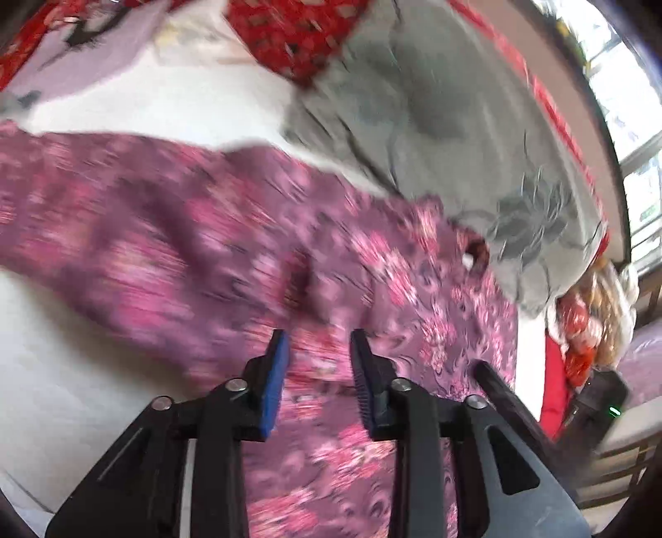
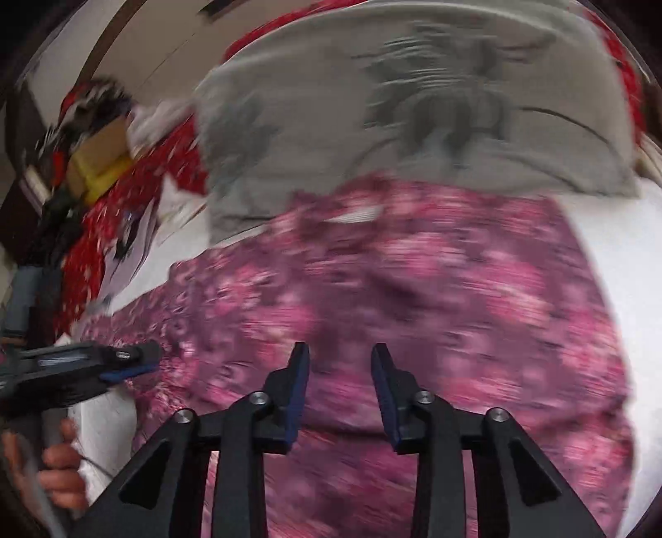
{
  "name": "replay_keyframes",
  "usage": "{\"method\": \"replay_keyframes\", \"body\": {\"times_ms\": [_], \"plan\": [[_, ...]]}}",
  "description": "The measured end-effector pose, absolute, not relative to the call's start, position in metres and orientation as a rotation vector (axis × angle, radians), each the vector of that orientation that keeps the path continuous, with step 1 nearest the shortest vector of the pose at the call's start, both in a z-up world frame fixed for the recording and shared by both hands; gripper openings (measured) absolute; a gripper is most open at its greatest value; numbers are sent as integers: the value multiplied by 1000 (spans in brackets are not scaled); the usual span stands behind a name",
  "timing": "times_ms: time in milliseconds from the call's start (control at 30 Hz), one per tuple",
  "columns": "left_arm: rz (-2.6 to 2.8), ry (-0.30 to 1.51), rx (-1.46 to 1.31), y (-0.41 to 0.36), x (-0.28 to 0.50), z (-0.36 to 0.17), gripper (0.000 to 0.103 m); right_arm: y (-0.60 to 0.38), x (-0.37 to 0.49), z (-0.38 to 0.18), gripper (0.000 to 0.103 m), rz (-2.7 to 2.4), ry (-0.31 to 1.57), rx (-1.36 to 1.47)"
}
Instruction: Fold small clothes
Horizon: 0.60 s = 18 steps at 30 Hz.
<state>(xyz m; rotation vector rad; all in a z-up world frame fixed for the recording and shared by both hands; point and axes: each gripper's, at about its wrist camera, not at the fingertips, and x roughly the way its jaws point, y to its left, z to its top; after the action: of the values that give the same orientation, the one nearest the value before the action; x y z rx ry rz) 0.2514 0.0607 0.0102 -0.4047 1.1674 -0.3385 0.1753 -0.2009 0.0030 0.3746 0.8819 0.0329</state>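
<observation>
A pink floral garment (image 1: 265,256) is seen spread across a white bed (image 1: 62,356), filling the centre and lower half of both wrist views. The left gripper (image 1: 316,347) is held over the cloth with its blue-padded fingers (image 1: 273,385) parted and nothing between them; the right gripper (image 2: 340,360) is likewise released, its fingers (image 2: 298,389) apart above the fabric. In the right wrist view the left gripper appears at the lower left edge of the frame, close to the garment's edge. A grey cloth (image 1: 434,124) with a darker leaf print lies in the upper right of the left view, touching or overlapping the garment's far edge. A red patterned fabric (image 1: 289,33) is seen at the top. Both views are blurred, so the garment's exact outline cannot be made out.

The step in hand is judged to be the taking of an edge for a fold. It would be done well if matching corners were pinched by single layers, the grey cloth were left out of the grasp, and the fabric were kept taut and level as it is carried over.
</observation>
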Motion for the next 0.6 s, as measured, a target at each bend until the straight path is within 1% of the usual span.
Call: {"method": "replay_keyframes", "body": {"times_ms": [67,167,200,233,300,333,433,567,600], "plan": [[-291,1130,-440,100,251,20,54,-172,194,-2,34,55,903,332],[-148,1085,-474,171,262,25,54,-135,213,-16,33,74,931,264],[-92,1080,-479,190,265,23,54,-125,217,-24,35,67,953,232],[-18,1074,-497,219,270,20,54,-117,217,-30,40,49,949,193],[75,1078,-552,259,274,9,54,-107,208,-34,45,33,876,124],[132,1082,-610,286,277,1,54,-104,203,-36,45,25,851,104],[243,1084,-720,326,286,-20,54,-105,201,-37,46,32,841,121],[248,1118,-831,342,305,-47,54,-109,200,-37,47,47,837,145],[251,1121,-847,345,312,-51,54,-111,200,-38,50,55,837,147]]}}
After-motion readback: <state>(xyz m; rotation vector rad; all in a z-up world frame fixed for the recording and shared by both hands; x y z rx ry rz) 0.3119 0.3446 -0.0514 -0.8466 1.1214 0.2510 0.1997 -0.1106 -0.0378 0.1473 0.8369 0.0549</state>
